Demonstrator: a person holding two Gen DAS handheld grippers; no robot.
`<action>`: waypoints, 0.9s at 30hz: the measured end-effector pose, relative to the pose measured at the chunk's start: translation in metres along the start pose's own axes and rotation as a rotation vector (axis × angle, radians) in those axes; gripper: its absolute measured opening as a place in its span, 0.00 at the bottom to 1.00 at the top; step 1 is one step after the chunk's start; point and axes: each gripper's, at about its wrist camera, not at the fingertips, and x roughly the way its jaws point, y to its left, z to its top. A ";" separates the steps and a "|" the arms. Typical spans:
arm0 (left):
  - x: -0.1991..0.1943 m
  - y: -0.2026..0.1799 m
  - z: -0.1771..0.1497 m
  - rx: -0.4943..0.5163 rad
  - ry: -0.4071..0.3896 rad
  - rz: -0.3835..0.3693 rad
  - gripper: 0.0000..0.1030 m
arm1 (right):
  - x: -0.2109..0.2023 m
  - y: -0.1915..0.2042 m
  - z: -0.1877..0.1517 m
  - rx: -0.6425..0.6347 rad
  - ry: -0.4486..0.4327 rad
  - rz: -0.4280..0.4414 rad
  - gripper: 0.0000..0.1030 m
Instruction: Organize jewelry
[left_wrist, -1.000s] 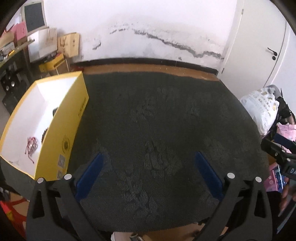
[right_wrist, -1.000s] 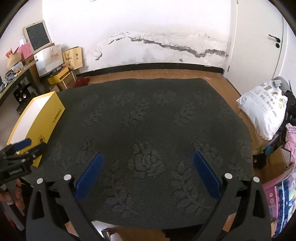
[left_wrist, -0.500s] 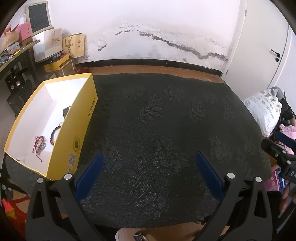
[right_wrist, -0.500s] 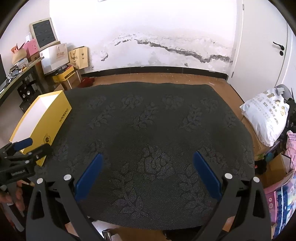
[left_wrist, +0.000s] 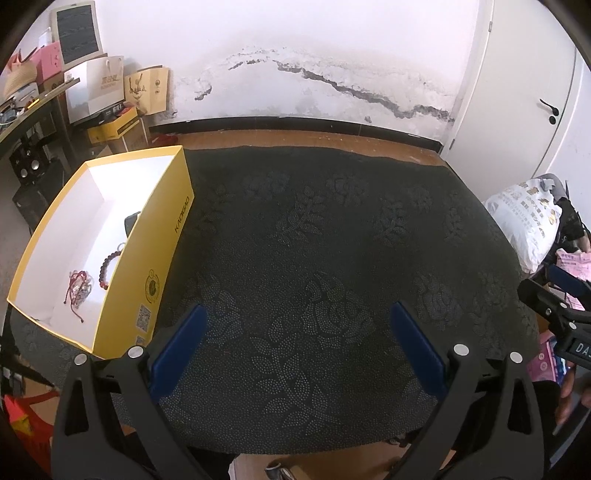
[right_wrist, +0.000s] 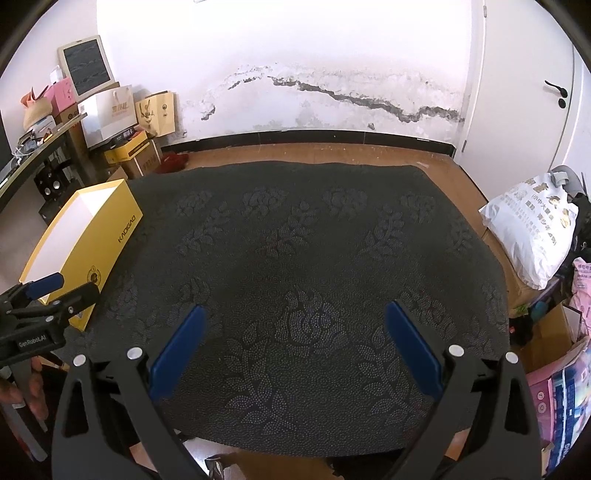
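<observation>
A yellow box (left_wrist: 162, 254) with a white inside stands at the left edge of the dark patterned tablecloth (left_wrist: 314, 258). In it lie a red cord bracelet (left_wrist: 77, 288), a dark bead bracelet (left_wrist: 107, 266) and a dark item partly hidden by the box wall. My left gripper (left_wrist: 295, 336) is open and empty above the cloth, right of the box. My right gripper (right_wrist: 293, 332) is open and empty above the cloth's middle. The box also shows in the right wrist view (right_wrist: 99, 240), its inside mostly hidden. No jewelry shows on the cloth.
A white plastic bag (right_wrist: 532, 232) lies off the table's right side. Boxes and paper bags (right_wrist: 122, 114) are stacked at the back left by a dark shelf. A white door (left_wrist: 535, 92) is at the back right. Wooden floor runs behind the table.
Both grippers have pulled back and risen from the cloth, so more of the room and the box's inside shows. Both stay open and empty.
</observation>
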 end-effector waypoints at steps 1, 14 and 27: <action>0.000 -0.001 0.000 0.000 0.000 0.001 0.94 | 0.000 0.000 0.001 0.000 0.000 0.000 0.92; 0.002 -0.004 -0.001 0.004 0.007 0.000 0.94 | 0.000 0.000 0.000 0.000 0.000 0.001 0.92; 0.002 -0.005 -0.001 0.004 0.010 -0.001 0.94 | -0.002 -0.001 -0.001 -0.004 -0.005 0.001 0.92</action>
